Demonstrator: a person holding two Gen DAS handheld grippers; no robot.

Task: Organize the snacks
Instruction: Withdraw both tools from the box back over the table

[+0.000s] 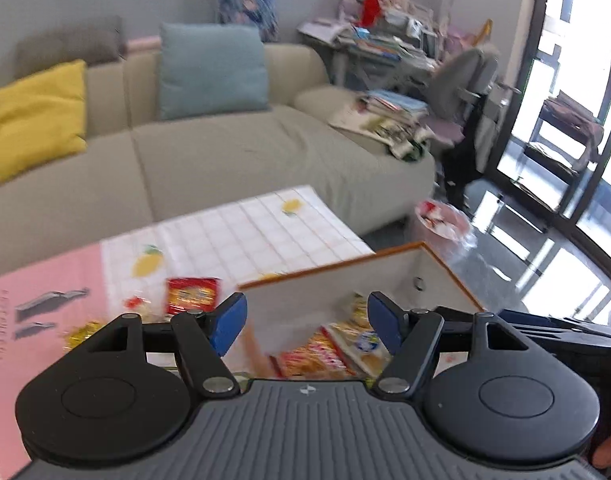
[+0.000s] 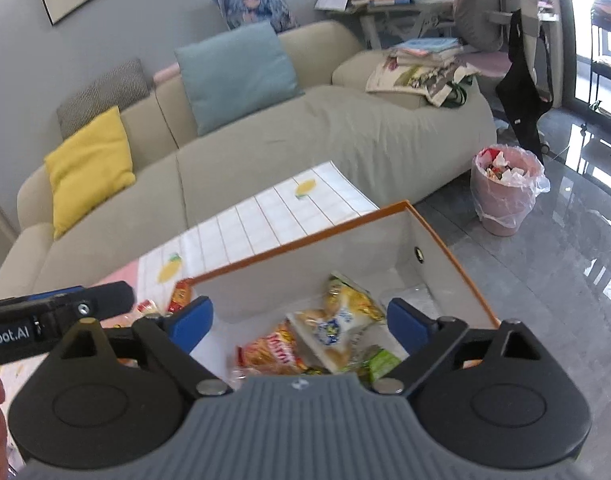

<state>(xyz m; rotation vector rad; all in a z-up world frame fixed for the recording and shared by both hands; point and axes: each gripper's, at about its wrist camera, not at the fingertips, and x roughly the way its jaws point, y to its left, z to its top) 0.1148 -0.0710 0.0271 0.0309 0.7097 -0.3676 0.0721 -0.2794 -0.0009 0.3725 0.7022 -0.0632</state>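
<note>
Hovering over the bench, both tongs stand with jaws spread wide and nothing between the blue pads. The right tongs hang above an orange-rimmed white box, where the snack packets lie heaped at the near end: a yellow bag, a white-and-blue one, an orange-red one and a green one (labels too blurred to read). From the left tongs, that box sits at about 1 o'clock, while a red packet lies on the lemon-print cloth at 11 o'clock, outside the box wall, with more wrappers just beside it. A beige sofa runs behind the bench, and a pink bin stands on the floor at 2 o'clock.
</note>
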